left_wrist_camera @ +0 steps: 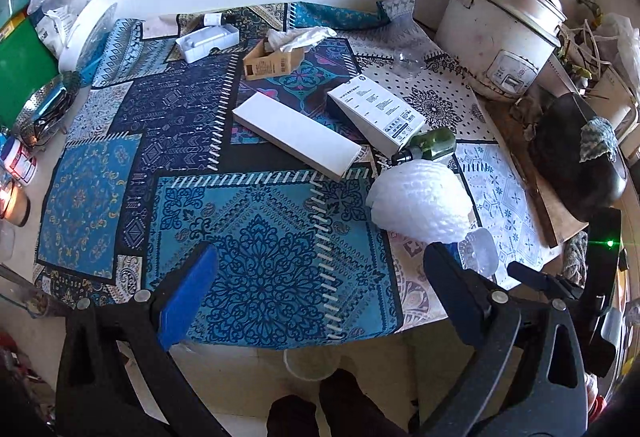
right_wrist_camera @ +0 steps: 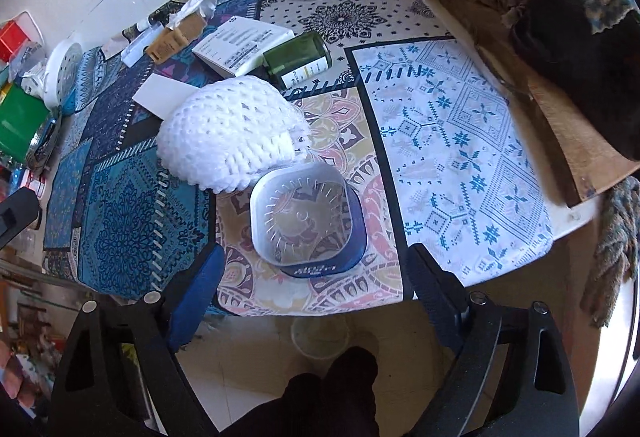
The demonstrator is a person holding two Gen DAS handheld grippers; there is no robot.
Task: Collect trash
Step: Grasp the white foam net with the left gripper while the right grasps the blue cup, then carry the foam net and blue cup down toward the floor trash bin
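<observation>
Trash lies scattered on the patterned tablecloth [left_wrist_camera: 256, 277]: a flat white box [left_wrist_camera: 296, 135], a printed white box [left_wrist_camera: 376, 113], a green bottle [left_wrist_camera: 430, 145] on its side, a white foam net [left_wrist_camera: 420, 197] and a cardboard box stuffed with tissue [left_wrist_camera: 274, 59]. My left gripper [left_wrist_camera: 320, 277] hangs open over the blue part of the cloth near the table's front edge, nothing between its fingers. My right gripper [right_wrist_camera: 316, 269] is open too. A clear plastic tub with a blue band [right_wrist_camera: 308, 217] stands upright just ahead of its fingertips, untouched, with the foam net [right_wrist_camera: 228, 133] against the tub's far left side.
A rice cooker [left_wrist_camera: 504, 33] stands at the back right, with a black pan [left_wrist_camera: 576, 157] on a wooden board [right_wrist_camera: 560, 141] beside it. A green box [left_wrist_camera: 20, 65], a steel steamer [left_wrist_camera: 44, 109] and jars crowd the left edge. Below the table's edge are a translucent container [right_wrist_camera: 320, 337] and a person's dark shoes [left_wrist_camera: 332, 405].
</observation>
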